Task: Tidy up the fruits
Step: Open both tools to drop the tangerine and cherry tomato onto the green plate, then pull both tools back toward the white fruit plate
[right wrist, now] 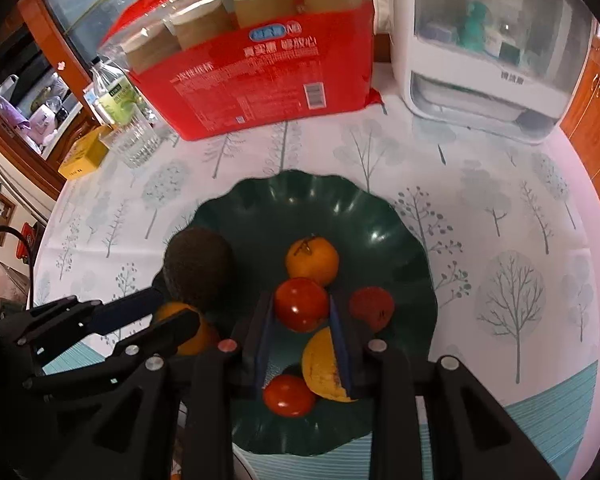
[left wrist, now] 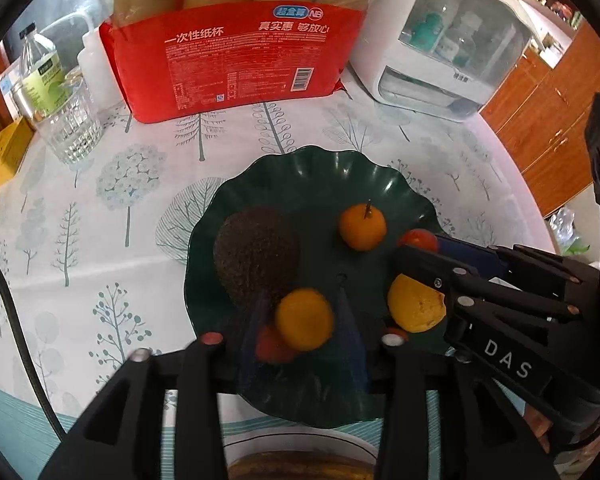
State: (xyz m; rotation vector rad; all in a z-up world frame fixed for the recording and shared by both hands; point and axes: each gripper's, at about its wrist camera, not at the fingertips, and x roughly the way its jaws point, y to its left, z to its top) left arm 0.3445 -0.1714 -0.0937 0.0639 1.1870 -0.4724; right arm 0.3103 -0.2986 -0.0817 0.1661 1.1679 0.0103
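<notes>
While the right fingers pinch a red tomato between their tips over the green plate on the bench, the left fingers stand narrowly parted around an orange, apparently not pressing it; an avocado lies just beyond them.

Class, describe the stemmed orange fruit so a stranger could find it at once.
Find the big red pack of paper cups at the back; a dark green wavy dish lies before it. On the dish, the orange fruit nearest that pack, right of the dark avocado, alone has a thin stem sticking up.
</notes>
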